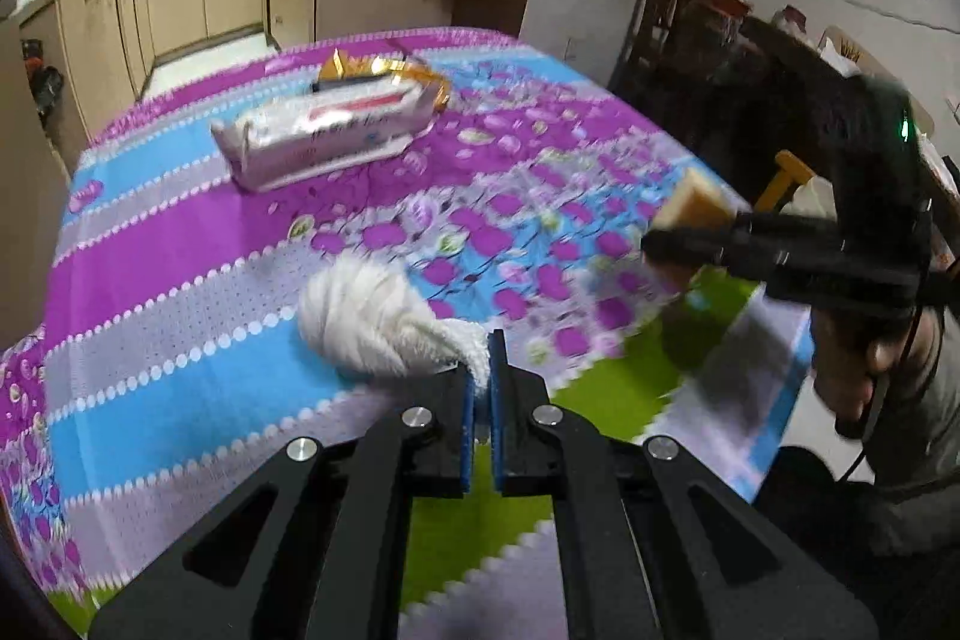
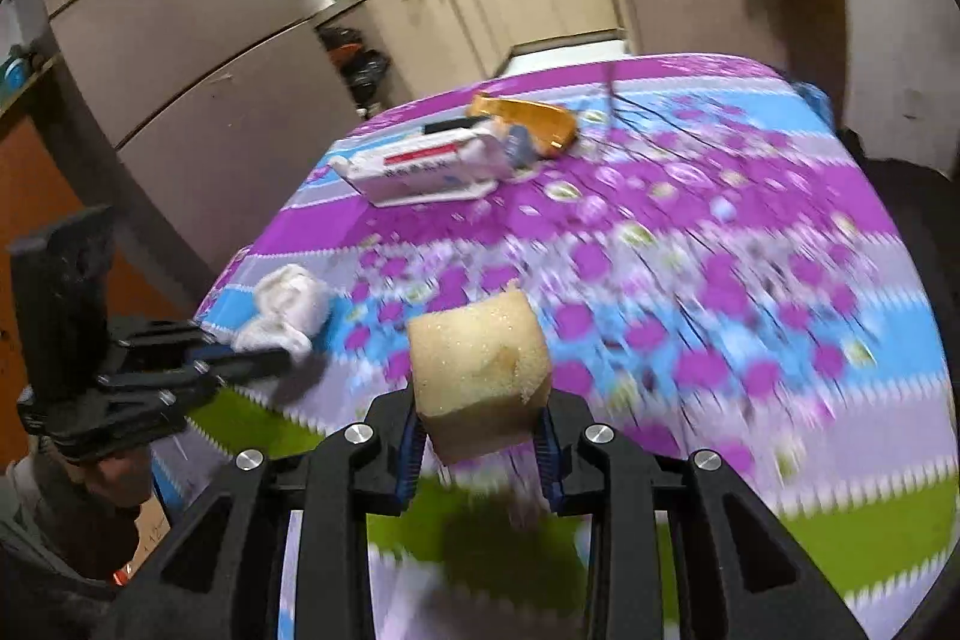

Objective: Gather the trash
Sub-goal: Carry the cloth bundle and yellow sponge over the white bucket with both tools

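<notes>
**Both grippers loaded, carry-off step next**

Left gripper [image 1: 480, 370] is pinched nearly closed on one end of a white crumpled cloth [image 1: 372, 322]; the rest of the wad trails ahead and left of the fingertips, low over or on the worktop [image 1: 150, 250], contact unclear. Right gripper [image 2: 480, 430] is clamped at medium width on a tan sponge block [image 2: 480, 370], which stands proud of the fingers and is lifted clear of the cloth-covered surface.

Seen from the left wrist, the right gripper sits off to the right and further forward, near the worktop's edge. From the right wrist, the left one is down-left, near the worktop's left edge.

Further ahead of both grippers, well apart from them: a white printed pack [image 1: 324, 130] lying flat, and an orange-gold wrapper [image 1: 390, 70] just behind and touching it. Both untouched.

Judgement: pick step is done for two items, so the transport-and-drop step is in hand. No bin shows in either view, so the next move needs the grippers swung off the worktop towards wherever the bin is. The cloth grip is only on a corner, so a jerk could shed it. Motion blur is strong in both views. Pack and wrapper remain for a second pass.
</notes>
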Tool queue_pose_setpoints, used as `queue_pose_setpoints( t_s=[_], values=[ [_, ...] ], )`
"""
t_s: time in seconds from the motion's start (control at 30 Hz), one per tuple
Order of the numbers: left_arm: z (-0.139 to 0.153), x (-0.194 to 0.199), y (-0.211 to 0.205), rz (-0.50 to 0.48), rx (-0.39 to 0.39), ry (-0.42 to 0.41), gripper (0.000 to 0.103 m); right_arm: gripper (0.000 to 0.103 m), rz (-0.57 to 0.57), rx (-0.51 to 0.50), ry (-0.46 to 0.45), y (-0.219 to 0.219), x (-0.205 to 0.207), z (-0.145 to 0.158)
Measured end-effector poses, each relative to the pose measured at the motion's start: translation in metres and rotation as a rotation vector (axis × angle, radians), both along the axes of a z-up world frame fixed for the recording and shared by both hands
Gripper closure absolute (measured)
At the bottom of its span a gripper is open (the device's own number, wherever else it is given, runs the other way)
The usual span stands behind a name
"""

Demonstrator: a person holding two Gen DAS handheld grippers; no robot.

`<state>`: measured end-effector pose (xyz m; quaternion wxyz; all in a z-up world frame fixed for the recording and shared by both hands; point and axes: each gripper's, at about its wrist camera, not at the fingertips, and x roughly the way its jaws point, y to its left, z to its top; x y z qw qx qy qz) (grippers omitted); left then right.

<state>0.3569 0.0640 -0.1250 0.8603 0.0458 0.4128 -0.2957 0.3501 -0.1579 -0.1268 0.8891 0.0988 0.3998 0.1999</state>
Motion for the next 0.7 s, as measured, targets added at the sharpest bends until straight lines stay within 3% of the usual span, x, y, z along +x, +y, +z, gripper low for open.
queue_pose_setpoints(
  t_s=[0.17,0.43,0.7],
  values=[
    [0.028,-0.02,-0.017,-0.006,-0.005,-0.077,0.101,0.071,-0.039,0.018,-0.043,-0.013,-0.028,0.015],
    [0.041,-0.029,-0.053,-0.028,-0.001,-0.124,0.101,0.072,-0.101,0.014,-0.074,-0.036,-0.058,0.036],
    [0.046,-0.038,-0.119,-0.075,0.091,-0.184,0.101,0.072,-0.194,-0.026,-0.08,-0.07,-0.088,0.052]
  ],
)
